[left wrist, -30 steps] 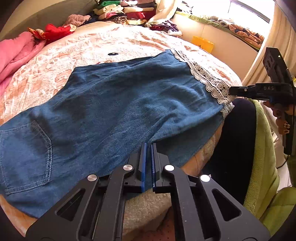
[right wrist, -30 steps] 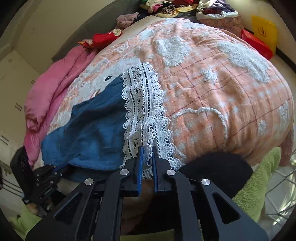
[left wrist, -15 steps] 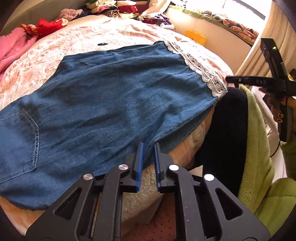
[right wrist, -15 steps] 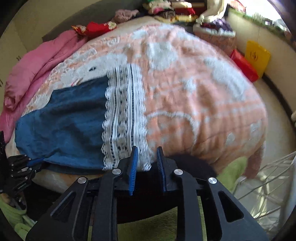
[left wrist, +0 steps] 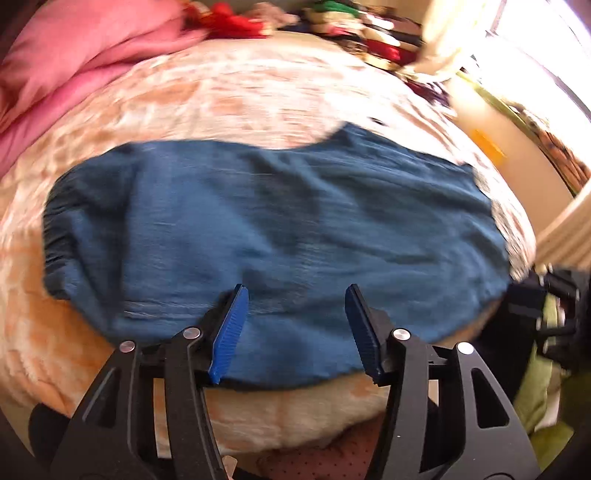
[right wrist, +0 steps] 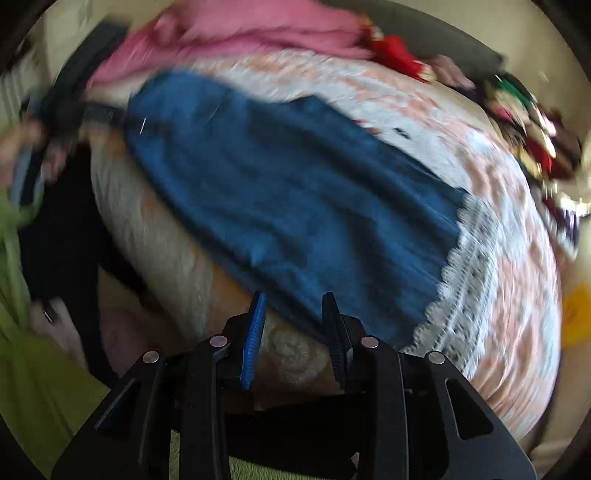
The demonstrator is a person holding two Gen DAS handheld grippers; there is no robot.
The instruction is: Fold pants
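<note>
Denim pants (left wrist: 280, 221) lie flat on bed (left wrist: 258, 85), near edge overhanging. Left tongs (left wrist: 295, 325) just opening, apart, pants beneath, ungripped. Right tongs (right wrist: 291, 332) likewise apart, empty. Risk: overhanging hem slides off bed; lace trim (right wrist: 465, 280) snags.

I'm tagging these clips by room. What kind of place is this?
Most likely a bedroom in a home. Blue denim pants lie spread on a bed covered by a peach patterned blanket, with a pink quilt and a pile of clothes at the far side.
</note>
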